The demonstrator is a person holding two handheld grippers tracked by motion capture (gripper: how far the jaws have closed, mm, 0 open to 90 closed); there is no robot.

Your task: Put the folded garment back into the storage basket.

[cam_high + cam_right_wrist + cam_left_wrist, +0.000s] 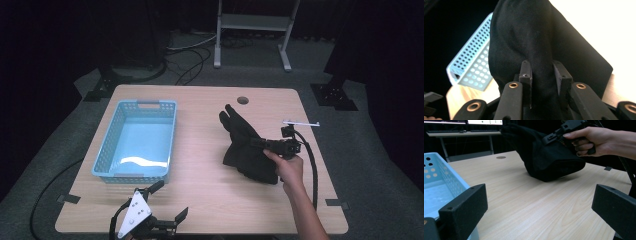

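Observation:
A black glove (247,147) lies on the right half of the wooden table (200,150), its fingers pointing to the far side. My right gripper (257,142) is shut on a fold of the glove (529,37), the cloth pinched between its two jaws (541,72). From the left gripper view, the glove (549,157) is raised on the side where the right gripper (554,136) and the hand (599,141) hold it. My left gripper (170,200) sits open near the table's front edge, nothing between its jaws (540,212).
A light blue perforated basket (137,104) stands on the left half of the table, just beyond the left gripper. A round cable hole (243,100) is at the table's far edge. A metal stand (252,22) and cables (190,55) are on the floor behind.

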